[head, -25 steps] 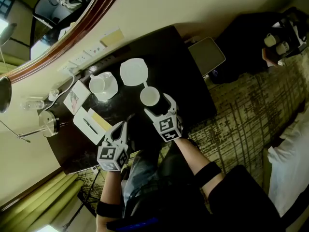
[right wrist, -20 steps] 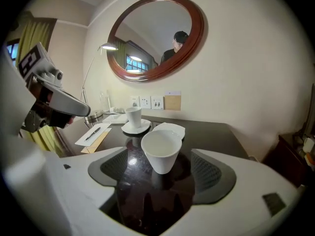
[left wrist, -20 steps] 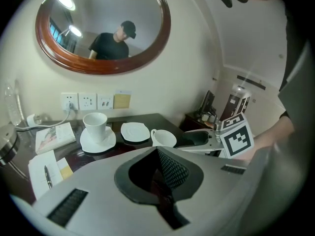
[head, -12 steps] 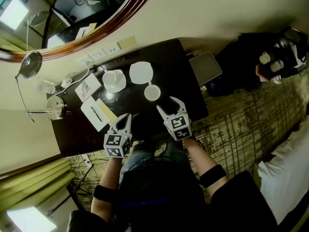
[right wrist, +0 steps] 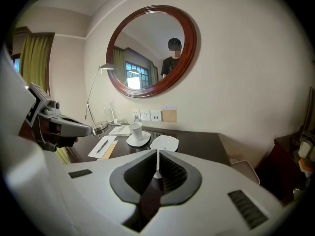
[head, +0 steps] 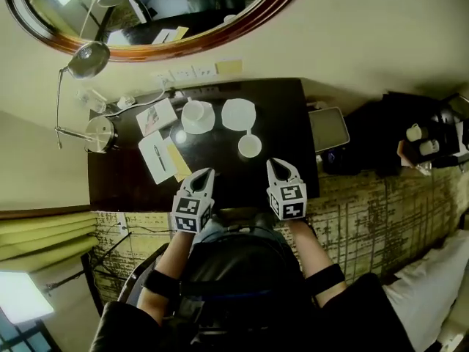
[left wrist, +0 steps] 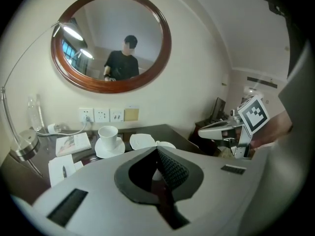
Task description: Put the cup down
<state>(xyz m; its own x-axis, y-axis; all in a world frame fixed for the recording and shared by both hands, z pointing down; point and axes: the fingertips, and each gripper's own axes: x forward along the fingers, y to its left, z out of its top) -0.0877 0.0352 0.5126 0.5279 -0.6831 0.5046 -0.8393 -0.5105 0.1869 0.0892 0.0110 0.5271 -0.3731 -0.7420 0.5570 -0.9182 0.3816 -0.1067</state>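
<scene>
The cup (head: pixel 249 146) sits on the dark worktop (head: pixel 286 108), just beyond my right hand-held gripper (head: pixel 281 169), which has just been closing on nothing (pinched together now). My left hand-held gripper (head: pixel 199 176) is closed and empty.

Mirror (head: pixel 146 9): upper part lost past the top edge in the head view.
Cup (left wrist: pixel 166 144): mostly masked by the left gripper (left wrist: pixel 158 156) in that gripper's own view, only a sliver of white rim showing.
Leaflet (head: pixel 156 116): print too small to read.
Pale objects (head: pixel 421 139): at far right, too small to identify.
Person (head: pixel 242 292): cut off by the bottom edge.
</scene>
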